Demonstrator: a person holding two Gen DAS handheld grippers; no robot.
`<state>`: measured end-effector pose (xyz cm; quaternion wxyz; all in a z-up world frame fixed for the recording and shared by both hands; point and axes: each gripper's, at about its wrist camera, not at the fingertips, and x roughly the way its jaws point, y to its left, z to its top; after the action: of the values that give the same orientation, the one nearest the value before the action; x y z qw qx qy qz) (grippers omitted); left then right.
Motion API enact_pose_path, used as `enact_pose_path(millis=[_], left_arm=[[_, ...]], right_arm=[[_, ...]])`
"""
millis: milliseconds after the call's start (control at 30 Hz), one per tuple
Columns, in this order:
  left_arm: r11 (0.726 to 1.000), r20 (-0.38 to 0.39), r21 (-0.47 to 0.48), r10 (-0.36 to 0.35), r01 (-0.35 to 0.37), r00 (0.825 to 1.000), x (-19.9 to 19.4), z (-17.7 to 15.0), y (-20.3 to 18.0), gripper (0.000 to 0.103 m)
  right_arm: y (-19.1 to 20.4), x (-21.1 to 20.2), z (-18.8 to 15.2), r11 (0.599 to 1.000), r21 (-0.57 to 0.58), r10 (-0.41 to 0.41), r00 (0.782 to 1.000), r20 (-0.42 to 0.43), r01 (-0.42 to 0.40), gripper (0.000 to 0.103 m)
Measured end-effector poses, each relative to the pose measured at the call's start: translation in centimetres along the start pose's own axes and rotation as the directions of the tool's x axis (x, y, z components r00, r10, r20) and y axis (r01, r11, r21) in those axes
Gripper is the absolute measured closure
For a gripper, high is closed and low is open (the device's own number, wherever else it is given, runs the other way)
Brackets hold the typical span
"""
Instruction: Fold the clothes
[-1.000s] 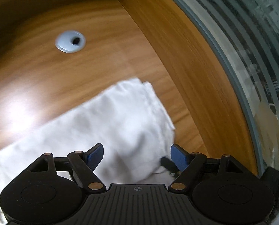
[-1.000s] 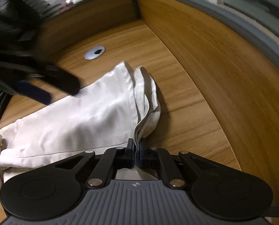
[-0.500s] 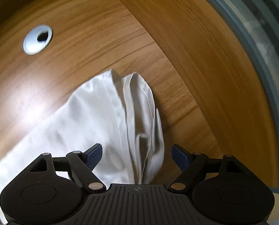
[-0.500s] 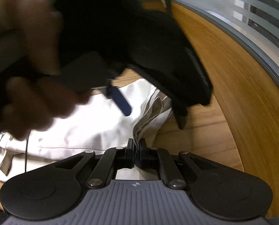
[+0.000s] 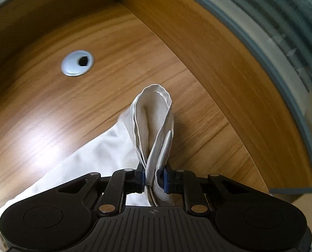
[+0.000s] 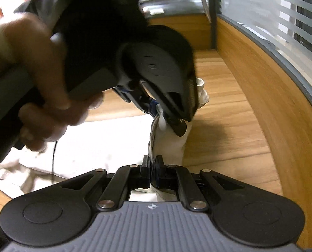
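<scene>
A white garment [image 5: 153, 113] lies on the wooden desk [image 5: 51, 115], its end bunched into an upright loop. In the left wrist view my left gripper [image 5: 153, 178] is closing, and its blue pads [image 5: 165, 180] pinch the base of that loop. In the right wrist view my right gripper [image 6: 153, 168] is shut on a fold of the same garment [image 6: 105, 147] at its near edge. The left gripper [image 6: 158, 109], held by a hand [image 6: 40, 84], grips the cloth just beyond and above the right one. The hand and tool hide much of the garment's far end.
A silver cable grommet [image 5: 77, 63] sits in the desk, back left. A curved wooden partition [image 5: 218, 52] topped with striped frosted glass [image 5: 292, 31] closes off the right side and the back. A thin black cable [image 6: 54, 157] hangs over the cloth.
The left jaws went from wide open above the garment to closed on its bunched end. The right gripper, still shut on the cloth, lifted it a little.
</scene>
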<state>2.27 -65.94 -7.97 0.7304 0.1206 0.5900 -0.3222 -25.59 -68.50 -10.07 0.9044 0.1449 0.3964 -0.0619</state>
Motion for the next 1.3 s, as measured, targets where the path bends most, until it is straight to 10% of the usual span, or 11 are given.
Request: enact_pose_path(millis=[1300], left_arm=[[0.917,0.257,-0.331,-0.137,0.221,0.957,-14.0,-20.9,28.7,0.087]], right_arm=[[35.4,2.3,1.3,0.889,-0.426,0.134,0.985,-0.107,-0.167,0.098]])
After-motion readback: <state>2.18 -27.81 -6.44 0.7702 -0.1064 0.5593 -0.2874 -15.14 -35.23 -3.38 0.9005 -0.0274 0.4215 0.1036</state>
